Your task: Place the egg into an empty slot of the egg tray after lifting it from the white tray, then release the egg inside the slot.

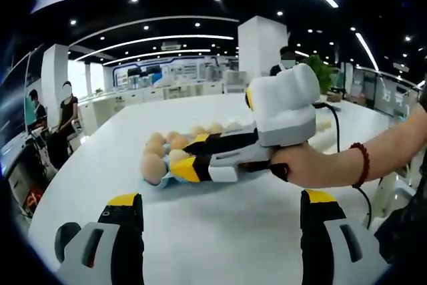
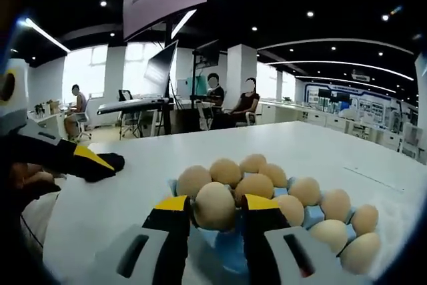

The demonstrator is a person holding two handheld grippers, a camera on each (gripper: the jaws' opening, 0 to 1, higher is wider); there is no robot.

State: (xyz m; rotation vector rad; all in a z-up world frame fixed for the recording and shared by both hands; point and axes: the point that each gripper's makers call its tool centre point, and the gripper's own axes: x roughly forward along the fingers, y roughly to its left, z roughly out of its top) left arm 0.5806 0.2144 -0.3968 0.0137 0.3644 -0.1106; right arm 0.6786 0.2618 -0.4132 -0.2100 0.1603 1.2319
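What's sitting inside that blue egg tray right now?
The blue egg tray holds many brown eggs, nearly full. The right gripper is closed on one egg at its near edge. Whether the slot beneath that egg is empty is hidden by the egg and jaws.

I count eleven eggs in the right gripper view, sitting in one blue egg tray on one white worktop. I see two claws, and three seated people behind.
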